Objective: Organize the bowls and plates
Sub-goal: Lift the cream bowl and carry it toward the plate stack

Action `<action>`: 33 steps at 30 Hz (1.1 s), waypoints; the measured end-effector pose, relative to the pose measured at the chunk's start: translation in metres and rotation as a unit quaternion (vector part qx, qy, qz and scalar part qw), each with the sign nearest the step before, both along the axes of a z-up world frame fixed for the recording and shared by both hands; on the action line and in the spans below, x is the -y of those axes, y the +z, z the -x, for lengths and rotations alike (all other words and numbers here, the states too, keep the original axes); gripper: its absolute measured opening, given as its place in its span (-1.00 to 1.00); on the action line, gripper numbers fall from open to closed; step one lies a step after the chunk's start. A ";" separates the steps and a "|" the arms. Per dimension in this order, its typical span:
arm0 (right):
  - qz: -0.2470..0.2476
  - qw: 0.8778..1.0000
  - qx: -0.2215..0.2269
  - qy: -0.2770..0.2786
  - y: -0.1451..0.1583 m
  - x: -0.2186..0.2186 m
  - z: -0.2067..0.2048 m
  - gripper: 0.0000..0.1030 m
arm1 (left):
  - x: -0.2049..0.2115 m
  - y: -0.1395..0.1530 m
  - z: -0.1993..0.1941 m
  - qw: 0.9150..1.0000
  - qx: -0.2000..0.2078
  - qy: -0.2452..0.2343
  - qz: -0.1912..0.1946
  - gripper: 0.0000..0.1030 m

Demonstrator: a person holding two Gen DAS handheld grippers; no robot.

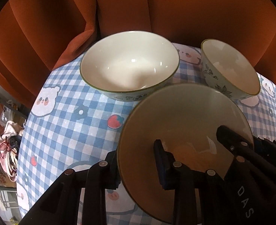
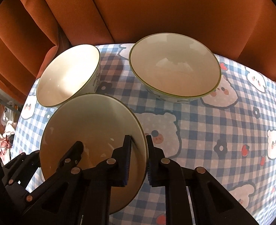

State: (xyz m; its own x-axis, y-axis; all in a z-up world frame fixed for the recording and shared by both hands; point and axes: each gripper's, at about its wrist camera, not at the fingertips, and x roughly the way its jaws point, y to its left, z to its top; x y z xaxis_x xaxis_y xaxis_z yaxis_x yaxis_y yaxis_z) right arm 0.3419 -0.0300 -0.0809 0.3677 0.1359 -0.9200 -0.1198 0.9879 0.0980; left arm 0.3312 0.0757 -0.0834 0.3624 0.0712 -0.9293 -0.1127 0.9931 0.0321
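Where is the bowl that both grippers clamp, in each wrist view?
Left wrist: bowl lower right of centre, left gripper on its left rim.
Right wrist: bowl lower left, right gripper on its right rim.
Shared landmark: rearmost bear print, top centre.

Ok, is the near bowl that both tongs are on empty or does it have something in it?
Empty. The near bowl shows only bare glazed inside, apart from the tong fingers reaching over its rim.
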 end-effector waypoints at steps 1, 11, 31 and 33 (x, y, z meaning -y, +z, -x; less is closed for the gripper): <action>0.003 1.000 0.002 -0.001 0.002 0.001 0.001 -0.69 | 0.001 0.002 0.001 1.000 0.002 -0.002 0.001 -0.44; 0.006 0.999 0.021 -0.033 0.038 0.020 0.025 -0.69 | 0.020 0.038 0.020 0.999 0.029 -0.032 0.011 -0.44; 0.023 0.991 0.053 -0.122 0.087 0.099 0.136 -0.70 | 0.100 0.077 0.110 0.991 0.055 -0.119 0.034 -0.44; 0.023 0.991 0.050 -0.123 0.085 0.108 0.147 -0.70 | 0.111 0.075 0.122 0.991 0.053 -0.123 0.028 -0.44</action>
State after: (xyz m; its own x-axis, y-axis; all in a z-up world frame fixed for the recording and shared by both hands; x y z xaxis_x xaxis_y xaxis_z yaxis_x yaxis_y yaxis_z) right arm 0.1952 -0.1382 0.0038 0.4744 -0.0102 -0.8803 0.1182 0.9916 0.0522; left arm 0.2097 -0.0351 -0.0088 0.4580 -0.0827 -0.8851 0.1333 0.9908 -0.0236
